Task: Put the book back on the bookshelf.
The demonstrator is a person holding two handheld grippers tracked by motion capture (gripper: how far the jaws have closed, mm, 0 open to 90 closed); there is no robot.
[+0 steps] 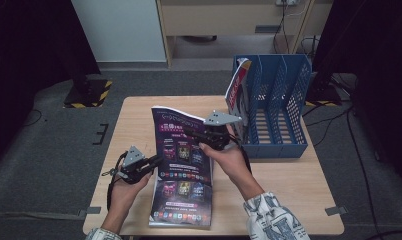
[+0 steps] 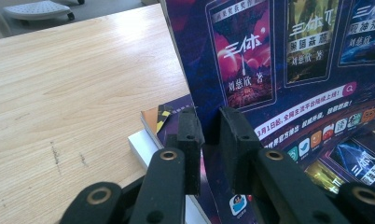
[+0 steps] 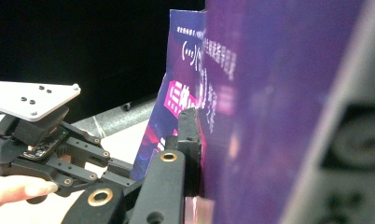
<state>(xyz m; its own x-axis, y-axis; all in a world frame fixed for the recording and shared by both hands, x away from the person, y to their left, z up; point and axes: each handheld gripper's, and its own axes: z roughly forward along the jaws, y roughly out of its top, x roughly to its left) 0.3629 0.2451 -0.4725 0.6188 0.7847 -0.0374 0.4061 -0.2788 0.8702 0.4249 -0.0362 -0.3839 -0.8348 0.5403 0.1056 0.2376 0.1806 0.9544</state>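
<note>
A person is holding a purple magazine (image 1: 175, 137) up off a wooden table (image 1: 289, 185) with both grippers. The left gripper (image 1: 156, 161) is pinching the magazine's left edge, its jaws closed on the sheet (image 2: 251, 60). The right gripper (image 1: 191, 132) is clamping the magazine's right side, near its upper part. Another purple magazine (image 1: 181, 200) is lying flat on the table underneath. A blue file rack (image 1: 279, 100) is standing at the table's far right, with a red-and-white booklet (image 1: 236, 90) in its left slot.

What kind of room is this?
Probably an office or a workroom. There is a wooden table, a blue file rack for papers, and a purple magazine being handled.
</note>
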